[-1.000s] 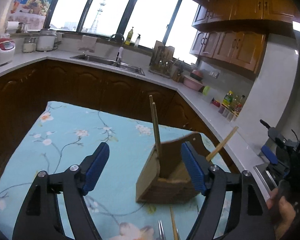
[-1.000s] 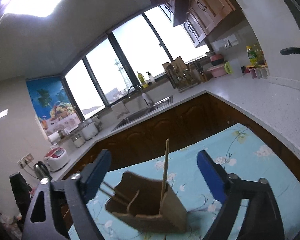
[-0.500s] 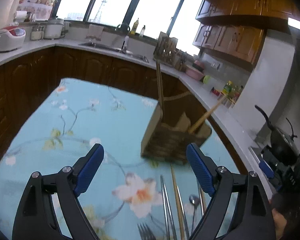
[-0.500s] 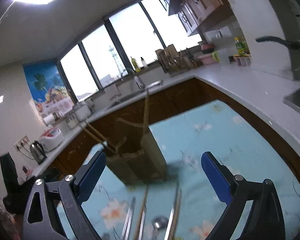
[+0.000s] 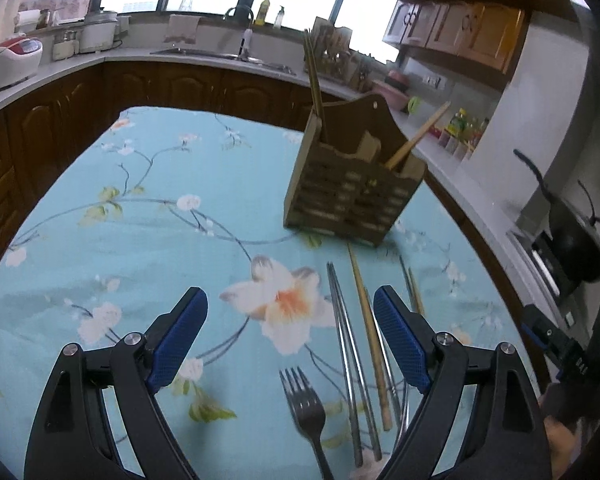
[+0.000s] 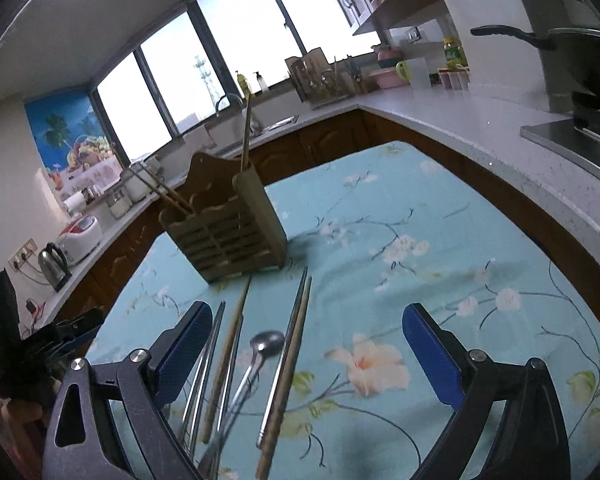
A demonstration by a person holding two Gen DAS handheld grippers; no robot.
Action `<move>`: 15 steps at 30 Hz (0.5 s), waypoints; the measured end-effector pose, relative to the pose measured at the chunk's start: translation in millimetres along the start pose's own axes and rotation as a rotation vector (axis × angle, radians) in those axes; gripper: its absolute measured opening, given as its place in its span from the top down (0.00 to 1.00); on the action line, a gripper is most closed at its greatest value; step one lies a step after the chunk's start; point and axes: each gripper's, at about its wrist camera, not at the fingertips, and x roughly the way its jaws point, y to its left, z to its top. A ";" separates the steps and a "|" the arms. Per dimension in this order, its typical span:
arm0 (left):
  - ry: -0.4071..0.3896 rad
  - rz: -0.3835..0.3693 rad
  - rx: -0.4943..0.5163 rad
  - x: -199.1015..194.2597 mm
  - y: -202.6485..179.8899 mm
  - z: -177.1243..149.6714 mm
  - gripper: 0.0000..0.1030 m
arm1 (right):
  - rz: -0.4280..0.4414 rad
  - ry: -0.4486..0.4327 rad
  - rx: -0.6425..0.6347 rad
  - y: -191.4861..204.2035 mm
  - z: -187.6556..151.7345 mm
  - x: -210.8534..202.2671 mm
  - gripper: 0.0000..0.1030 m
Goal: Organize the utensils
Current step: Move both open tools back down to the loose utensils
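A wooden utensil holder (image 5: 352, 196) stands on the flowered tablecloth, with chopsticks (image 5: 314, 84) sticking up from it; it also shows in the right wrist view (image 6: 228, 232). In front of it lie a fork (image 5: 306, 408), metal chopsticks (image 5: 346, 332) and a wooden chopstick (image 5: 370, 340). The right wrist view shows a spoon (image 6: 260, 348) and more chopsticks (image 6: 290, 356) on the cloth. My left gripper (image 5: 290, 340) is open and empty above the cloth. My right gripper (image 6: 306, 356) is open and empty over the loose utensils.
The table (image 5: 120, 220) has a light blue flowered cloth. Dark wood cabinets and a white counter (image 6: 480, 120) run around it, with a sink (image 5: 228, 54), a rice cooker (image 5: 12, 60), a kettle (image 6: 54, 264) and a black pan (image 5: 576, 244) on the stove.
Both grippers have pulled back and tilted down from the holder. The loose utensils on the cloth have come into view in front of them. Both stay open.
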 end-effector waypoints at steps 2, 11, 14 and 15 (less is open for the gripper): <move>0.016 0.003 0.004 3.1 -1.8 -3.1 0.15 | 0.000 0.001 -0.001 -0.8 -4.6 -0.1 0.05; 0.134 0.024 0.097 31.4 -18.7 -9.9 0.16 | 0.020 0.055 -0.007 2.6 -8.3 12.3 0.07; 0.168 0.024 0.129 41.0 -26.5 -11.1 0.18 | 0.019 0.066 -0.024 6.4 -7.2 17.0 0.10; 0.179 0.023 0.138 44.4 -29.2 -11.3 0.21 | 0.019 0.069 -0.028 7.4 -6.4 18.6 0.14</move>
